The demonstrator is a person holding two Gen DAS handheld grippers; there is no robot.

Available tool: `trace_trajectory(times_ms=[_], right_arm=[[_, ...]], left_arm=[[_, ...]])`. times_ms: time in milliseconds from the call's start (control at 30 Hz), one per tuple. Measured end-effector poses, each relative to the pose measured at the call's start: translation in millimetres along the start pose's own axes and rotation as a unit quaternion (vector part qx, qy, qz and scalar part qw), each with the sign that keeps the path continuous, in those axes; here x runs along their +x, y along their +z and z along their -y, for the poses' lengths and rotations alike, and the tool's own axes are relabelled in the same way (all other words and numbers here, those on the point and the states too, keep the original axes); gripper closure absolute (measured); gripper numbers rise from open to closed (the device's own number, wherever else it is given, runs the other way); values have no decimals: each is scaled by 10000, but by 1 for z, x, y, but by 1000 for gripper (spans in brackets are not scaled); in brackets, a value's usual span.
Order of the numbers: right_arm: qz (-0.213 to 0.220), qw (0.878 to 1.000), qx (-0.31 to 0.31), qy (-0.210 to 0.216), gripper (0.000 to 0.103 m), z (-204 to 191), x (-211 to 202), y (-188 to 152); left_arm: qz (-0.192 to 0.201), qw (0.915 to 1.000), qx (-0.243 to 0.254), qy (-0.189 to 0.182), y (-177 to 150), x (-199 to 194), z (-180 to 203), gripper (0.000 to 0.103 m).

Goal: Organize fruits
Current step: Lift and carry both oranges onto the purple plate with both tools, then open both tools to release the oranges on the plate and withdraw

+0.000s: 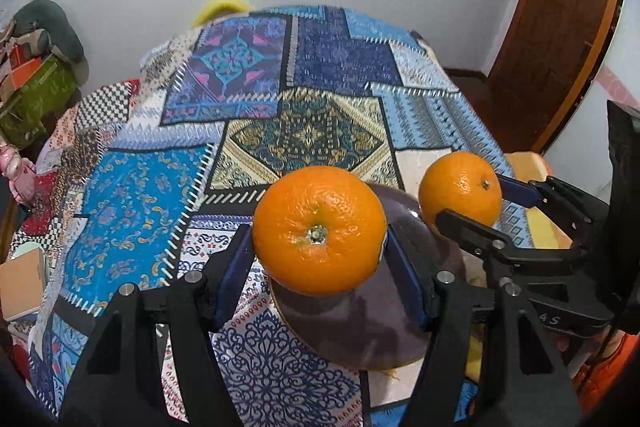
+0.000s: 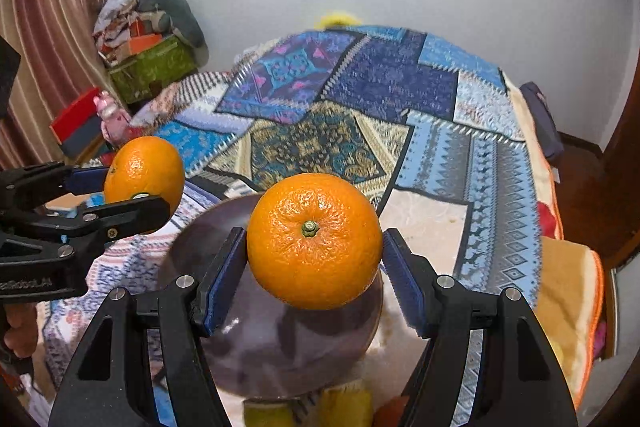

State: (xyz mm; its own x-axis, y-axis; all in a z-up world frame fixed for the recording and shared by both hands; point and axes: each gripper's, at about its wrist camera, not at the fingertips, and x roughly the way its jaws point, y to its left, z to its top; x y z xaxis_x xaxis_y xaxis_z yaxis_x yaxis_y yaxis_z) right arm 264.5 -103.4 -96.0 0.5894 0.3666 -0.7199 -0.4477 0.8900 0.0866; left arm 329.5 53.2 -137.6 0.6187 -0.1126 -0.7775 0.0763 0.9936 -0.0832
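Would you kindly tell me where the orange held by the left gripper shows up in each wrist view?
Left wrist: orange at centre, between the left gripper's pads.
Right wrist: same orange at left edge, in the gripper entering sideways.
Shared landmark: the dark plate beneath, on the patchwork cloth.

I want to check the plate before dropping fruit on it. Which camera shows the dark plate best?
The right wrist view: the dark plate shows most of its round face below the held orange. The left wrist view shows only part of it, cut by fingers.
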Motion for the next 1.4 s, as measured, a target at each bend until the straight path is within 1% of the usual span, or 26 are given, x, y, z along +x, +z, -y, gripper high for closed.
trace_trajectory(times_ms=[133,233,467,700,1000,1100,1233,1400], right_arm=[[-268,9996,-5,35,38,6,22,0],[-388,9992,-8,60,38,10,32,0],[-734,9972,-133,90,38,16,54,-1],[-921,9955,-172,164,38,21,64,-4],[-1004,9944,-172,268,36,23,63,-3],[-932,9950,-187,300,36,21,56,-4],[-768,9965,-202,270,36,20,42,1],[-533,9982,-232,157,36,20,16,3]], left_arm=[[-226,9997,110,57,-1,23,2,38],[-386,9990,192,100,-2,41,4,38],[-761,9969,182,20,4,74,0,38],[-931,9955,154,5,4,90,-4,38],[-968,9952,146,26,5,93,-3,38],[-974,9952,121,-14,5,90,-1,37],[-789,9968,149,-23,7,73,5,36],[-503,9984,240,46,9,39,10,35]])
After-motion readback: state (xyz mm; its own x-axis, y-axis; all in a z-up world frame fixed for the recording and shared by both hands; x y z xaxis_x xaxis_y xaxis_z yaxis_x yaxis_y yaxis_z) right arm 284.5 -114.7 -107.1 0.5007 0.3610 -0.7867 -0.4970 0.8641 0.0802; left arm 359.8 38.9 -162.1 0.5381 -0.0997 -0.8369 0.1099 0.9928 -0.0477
